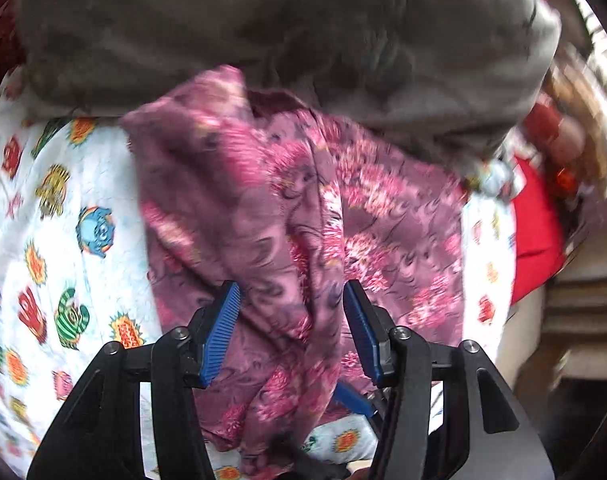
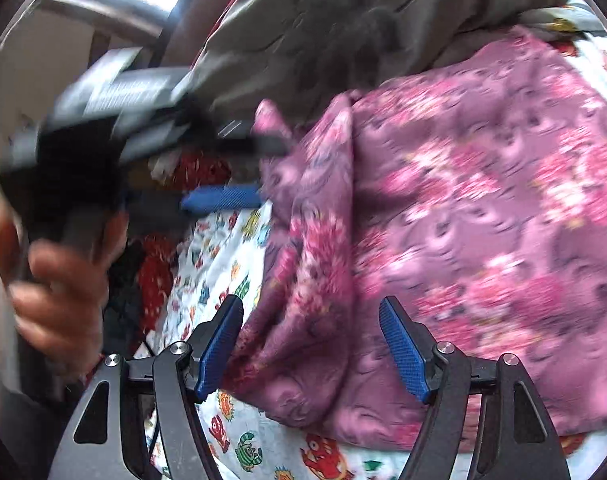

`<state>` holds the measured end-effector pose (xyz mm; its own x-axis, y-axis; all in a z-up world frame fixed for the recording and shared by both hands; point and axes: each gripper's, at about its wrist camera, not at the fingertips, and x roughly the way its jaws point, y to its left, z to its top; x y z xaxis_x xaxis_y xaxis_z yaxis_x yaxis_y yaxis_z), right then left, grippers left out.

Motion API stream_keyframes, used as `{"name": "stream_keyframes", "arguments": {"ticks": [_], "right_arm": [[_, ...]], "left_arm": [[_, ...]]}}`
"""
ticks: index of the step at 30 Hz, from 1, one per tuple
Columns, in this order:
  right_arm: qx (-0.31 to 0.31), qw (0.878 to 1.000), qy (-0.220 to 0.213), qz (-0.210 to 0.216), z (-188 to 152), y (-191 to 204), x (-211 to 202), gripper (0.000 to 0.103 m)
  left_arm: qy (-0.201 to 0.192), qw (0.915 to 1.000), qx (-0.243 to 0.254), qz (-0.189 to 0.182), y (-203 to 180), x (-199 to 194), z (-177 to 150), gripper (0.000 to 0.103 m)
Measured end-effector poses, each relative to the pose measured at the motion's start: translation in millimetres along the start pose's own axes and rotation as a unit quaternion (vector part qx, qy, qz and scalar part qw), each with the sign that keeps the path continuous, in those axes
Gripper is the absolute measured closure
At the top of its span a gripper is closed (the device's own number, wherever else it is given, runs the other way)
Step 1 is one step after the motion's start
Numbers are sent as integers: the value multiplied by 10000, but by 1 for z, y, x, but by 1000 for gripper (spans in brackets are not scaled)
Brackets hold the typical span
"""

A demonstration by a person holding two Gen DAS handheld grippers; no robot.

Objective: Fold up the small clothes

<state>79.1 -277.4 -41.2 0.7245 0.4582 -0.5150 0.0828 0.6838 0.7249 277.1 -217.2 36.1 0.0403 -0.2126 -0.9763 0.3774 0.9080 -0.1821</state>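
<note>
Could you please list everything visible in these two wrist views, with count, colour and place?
Floral garment: one, purple-pink, crumpled on the printed sheet, between both grippers' fingers.
Printed sheet: one, white with cartoon monsters, beneath the garment.
Grey blanket: one, grey-brown, heaped behind the garment.
Red cloth: one, red, at the sheet's right edge.
Red patterned fabric: one, red with pale specks, left of the sheet.
Left gripper: black with blue pads, open around a garment fold.
Right gripper: black, blue pads, open over the garment.
Left hand: holding the left gripper's handle.
</note>
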Motion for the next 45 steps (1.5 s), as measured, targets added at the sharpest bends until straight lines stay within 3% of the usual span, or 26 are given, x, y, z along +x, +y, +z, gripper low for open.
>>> {"name": "stream_keyframes", "arguments": {"ticks": [2, 6, 9, 11, 13, 14, 16, 23, 27, 28, 29, 31, 35, 40, 45], "right_arm": [[8, 10000, -10, 59, -9, 3, 6, 30], [95, 9997, -123, 183, -26, 0, 11, 30], [46, 9998, -138, 165, -31, 1, 17, 34], [-47, 9997, -134, 173, -34, 7, 26, 45], [-106, 9997, -64, 231, -34, 11, 32, 72], [-157, 9997, -64, 179, -34, 12, 33, 76], [-182, 9995, -113, 232, -35, 13, 31, 82], [-248, 9984, -288, 411, -37, 14, 4, 84], [-242, 9992, -237, 228, -45, 6, -9, 84], [-183, 9996, -187, 125, -44, 0, -8, 84], [-106, 9999, -113, 49, -42, -4, -6, 82], [51, 9999, -4, -89, -44, -14, -5, 79], [156, 9996, -116, -199, -45, -19, -17, 78], [325, 9986, -294, -280, -36, -24, -37, 75], [267, 9979, -280, -513, -21, -23, -43, 68]], "left_arm": [[165, 9989, 276, 336, -11, 12, 4, 50], [369, 9883, 862, 1205, -30, 34, 2, 50], [305, 9830, 1071, 1462, -36, 37, -3, 56], [212, 9847, 1016, 1396, -34, 35, -6, 81], [184, 9910, 741, 1097, -23, 31, -8, 91], [112, 9938, 614, 915, -17, 27, -10, 94], [-54, 9961, 482, 737, -7, 16, -16, 95], [-530, 9981, 236, 221, 3, -15, -41, 95], [-802, 9967, -82, 93, 17, -32, -49, 91], [-822, 9963, -217, 95, 26, -35, -55, 80], [-857, 9957, -322, 105, 33, -38, -61, 61], [-999, 9935, -446, 304, 38, -40, -69, 49], [-1028, 9925, -514, 404, 58, -36, -89, 49], [-917, 9917, -830, -344, 66, -23, -117, 49], [-712, 9897, -998, -734, 54, -4, -116, 49]]}}
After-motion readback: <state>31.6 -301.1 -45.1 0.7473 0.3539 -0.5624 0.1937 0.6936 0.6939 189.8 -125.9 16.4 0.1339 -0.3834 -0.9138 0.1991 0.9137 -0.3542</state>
